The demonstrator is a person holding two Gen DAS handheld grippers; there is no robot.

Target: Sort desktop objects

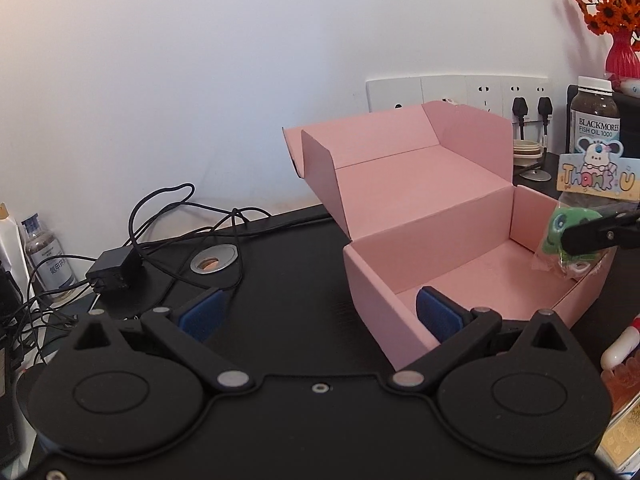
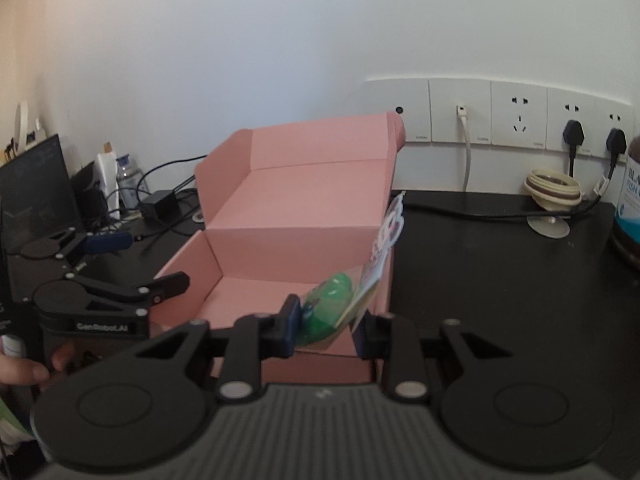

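Observation:
An open pink cardboard box stands on the black desk, lid flap raised at the back; it also shows in the right wrist view. My right gripper is shut on a clear packet holding a green frog toy with a "Thank U" card, held over the box's right inner side. In the left wrist view the packet hangs from the right gripper's finger. My left gripper is open and empty, its right finger over the box's near left corner.
Cables and a black adapter lie at left by a desk grommet. A fish oil bottle and a red vase with orange flowers stand at right. Wall sockets and a beige lid sit behind.

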